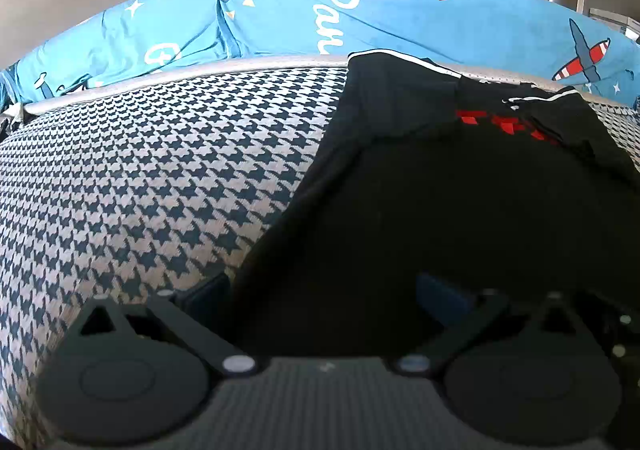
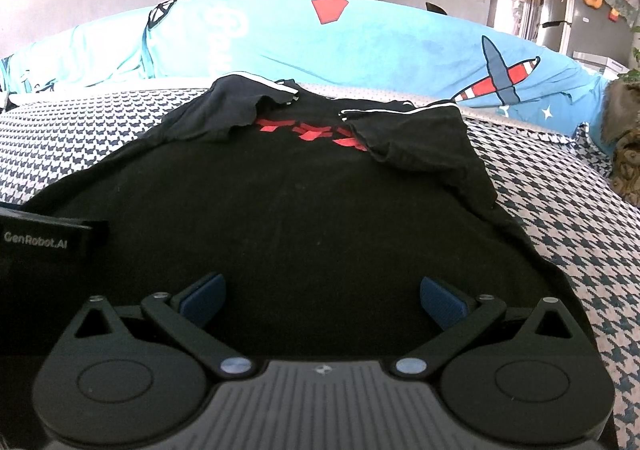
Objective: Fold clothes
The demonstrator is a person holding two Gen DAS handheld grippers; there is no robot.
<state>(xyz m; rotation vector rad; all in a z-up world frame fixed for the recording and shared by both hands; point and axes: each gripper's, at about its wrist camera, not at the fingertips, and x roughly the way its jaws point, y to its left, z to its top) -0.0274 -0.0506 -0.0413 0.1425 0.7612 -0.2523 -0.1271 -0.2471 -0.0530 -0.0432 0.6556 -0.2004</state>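
- Looking along both tools, I see the black T-shirt with a red chest print and white-striped sleeves (image 2: 304,202) spread flat on the houndstooth-patterned bed cover (image 2: 560,202), its long axis running straight away from me: hem near the tongs, collar at the far end by the blue cartoon-print quilt (image 2: 400,46).
- Both sleeves are already turned inward over the chest, partly covering the red print (image 2: 312,132).
- My right tongs (image 2: 322,300) hang over the near hem around the shirt's middle, blue pads wide apart, gripping nothing.
- My left tongs (image 1: 322,298) sit at the shirt's left edge: the left pad (image 1: 208,292) is over bare houndstooth, the right one over black cloth. They too stand apart and empty.
- The left tool's black body (image 2: 44,242) shows just beside the right one, so both hands are about equally near the hem.
- I judge the next move turns on that hem: each pair should pinch a near corner and carry it away towards the collar.
- No containers are in view.
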